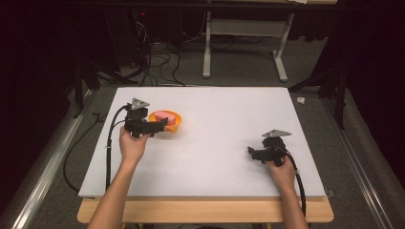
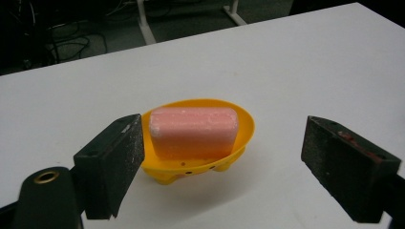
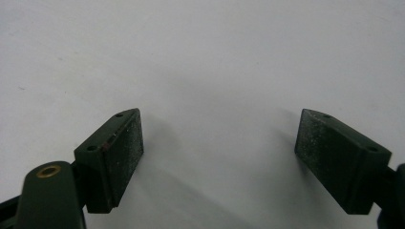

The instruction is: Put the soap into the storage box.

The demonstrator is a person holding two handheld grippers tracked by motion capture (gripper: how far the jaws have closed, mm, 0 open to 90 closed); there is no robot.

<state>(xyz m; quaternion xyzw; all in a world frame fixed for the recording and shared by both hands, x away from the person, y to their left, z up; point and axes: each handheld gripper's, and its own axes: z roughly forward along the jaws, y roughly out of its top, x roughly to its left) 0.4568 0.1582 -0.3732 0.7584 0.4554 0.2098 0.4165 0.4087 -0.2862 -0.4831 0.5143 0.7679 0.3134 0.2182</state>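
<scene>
Two grippers are in our hands above the white table (image 1: 215, 157), and the work sits on our left: a pink bar of soap (image 2: 193, 130) lying in a yellow soap dish (image 2: 246, 125). The left gripper (image 1: 155, 126) is right at the dish's near-left side, its jaws spread wide and holding nothing; in the left gripper view one jaw stands just beside the dish's rim while the other is well clear on the far side, so dish and soap lie between and slightly beyond them. The right gripper (image 1: 252, 153) hovers well apart from the dish, toward our right, jaws equally wide and empty over bare table. We judge that we are lining up to take the soap or the dish. Several things could spoil that. The jaw nearest the dish is so close to the rim that a small forward push may nudge or tip the light dish on its little feet instead of closing round it. The soap looks smooth and rounded, so a squeeze placed too high may let it squirt out. Closing on soap and rim together would give a crooked, weak hold.
</scene>
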